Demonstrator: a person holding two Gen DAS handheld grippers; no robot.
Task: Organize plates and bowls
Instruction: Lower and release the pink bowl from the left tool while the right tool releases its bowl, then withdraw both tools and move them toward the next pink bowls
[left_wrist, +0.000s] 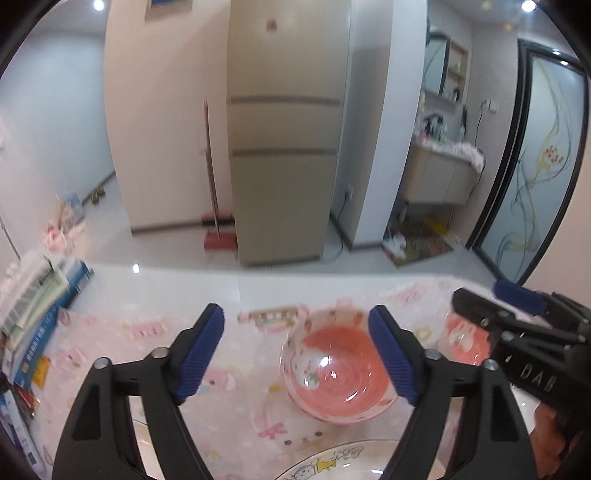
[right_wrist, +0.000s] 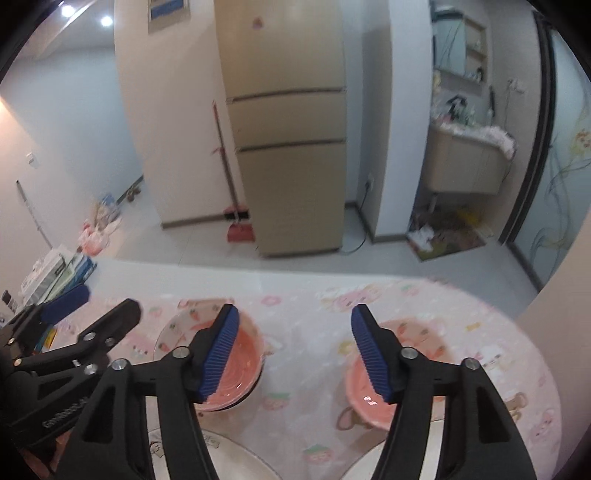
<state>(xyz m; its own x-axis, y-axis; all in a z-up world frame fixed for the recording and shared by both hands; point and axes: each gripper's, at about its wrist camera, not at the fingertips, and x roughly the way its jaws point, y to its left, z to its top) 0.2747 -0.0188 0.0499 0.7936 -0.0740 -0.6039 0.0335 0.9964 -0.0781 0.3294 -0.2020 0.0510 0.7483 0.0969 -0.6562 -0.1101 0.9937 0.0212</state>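
Observation:
Two pink glass bowls stand on the pink cartoon-print tablecloth (left_wrist: 236, 373). In the left wrist view one bowl (left_wrist: 338, 373) sits just left of my right finger, and the second bowl (left_wrist: 466, 343) lies behind the other gripper (left_wrist: 480, 299). My left gripper (left_wrist: 297, 354) is open and empty above the cloth. A white cartoon plate (left_wrist: 332, 461) lies at the bottom edge. In the right wrist view my right gripper (right_wrist: 295, 354) is open and empty between the left bowl (right_wrist: 232, 365) and the right bowl (right_wrist: 369, 395). Plate rims (right_wrist: 236, 454) show below.
A stack of books and boxes (left_wrist: 40, 314) lies on the table's left end. Beyond the far table edge are the tiled floor, a beige fridge (left_wrist: 284, 147), a red dustpan with broom (left_wrist: 218, 236) and a washbasin cabinet (left_wrist: 439, 177). A glass door (left_wrist: 543, 177) stands right.

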